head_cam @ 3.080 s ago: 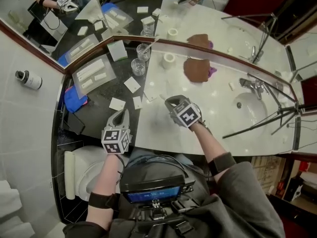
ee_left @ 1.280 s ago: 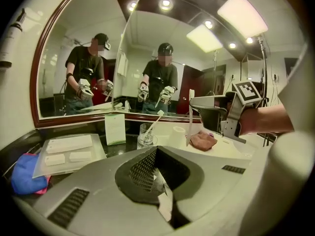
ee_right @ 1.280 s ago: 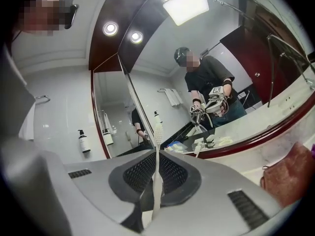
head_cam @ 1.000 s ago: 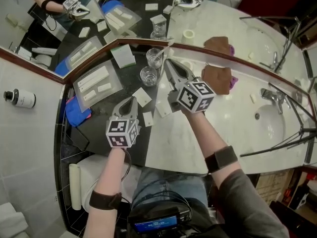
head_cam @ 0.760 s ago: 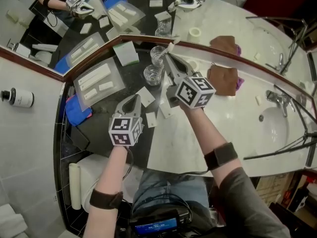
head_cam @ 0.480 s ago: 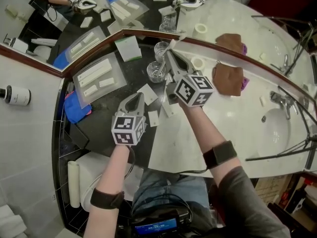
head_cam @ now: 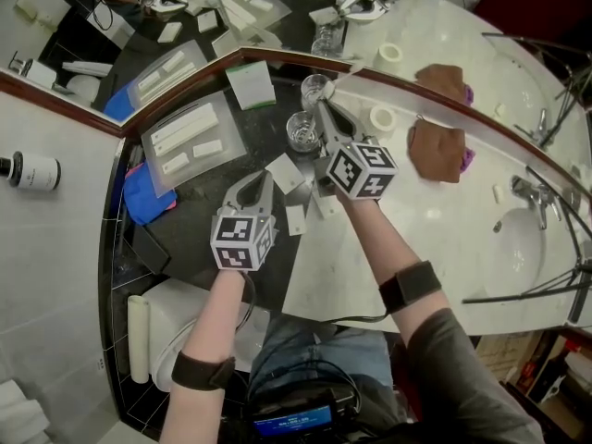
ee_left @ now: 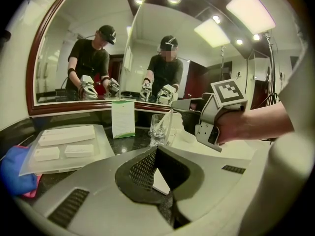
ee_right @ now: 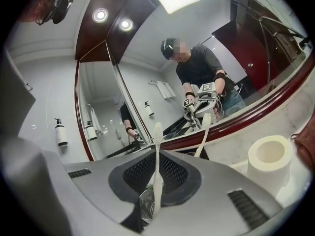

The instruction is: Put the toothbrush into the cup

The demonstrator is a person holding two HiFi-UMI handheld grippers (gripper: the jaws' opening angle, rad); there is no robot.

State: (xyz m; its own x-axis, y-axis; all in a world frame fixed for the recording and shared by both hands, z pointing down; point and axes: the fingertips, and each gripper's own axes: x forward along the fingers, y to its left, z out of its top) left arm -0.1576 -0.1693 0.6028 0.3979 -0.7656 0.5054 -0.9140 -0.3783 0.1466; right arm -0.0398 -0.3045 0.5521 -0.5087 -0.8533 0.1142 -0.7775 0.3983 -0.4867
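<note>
My right gripper (head_cam: 324, 117) is shut on a white toothbrush (ee_right: 157, 167) that stands upright, bristle head on top. The brush's lower end hangs at the mouth of the nearer clear glass cup (head_cam: 301, 131); whether it is inside I cannot tell. A second glass (head_cam: 316, 89) stands just behind, by the mirror. In the left gripper view the toothbrush (ee_left: 169, 122) leans over the cups (ee_left: 159, 130), and the right gripper (ee_left: 193, 116) holds it from the right. My left gripper (head_cam: 258, 182) hovers shut and empty over the black counter, nearer than the cups, with its jaws (ee_left: 156, 150) pressed together.
A clear tray of white packets (head_cam: 189, 138) and a blue cloth (head_cam: 148, 193) lie to the left. A green-and-white card (head_cam: 250, 83) stands by the mirror. White paper slips (head_cam: 288, 171) lie near the grippers. A white roll (head_cam: 382, 117), a brown cloth (head_cam: 435, 150) and the tap (head_cam: 527, 193) are to the right.
The right gripper has come down with the toothbrush onto the nearer glass. The left gripper has sunk a little and stays shut.
</note>
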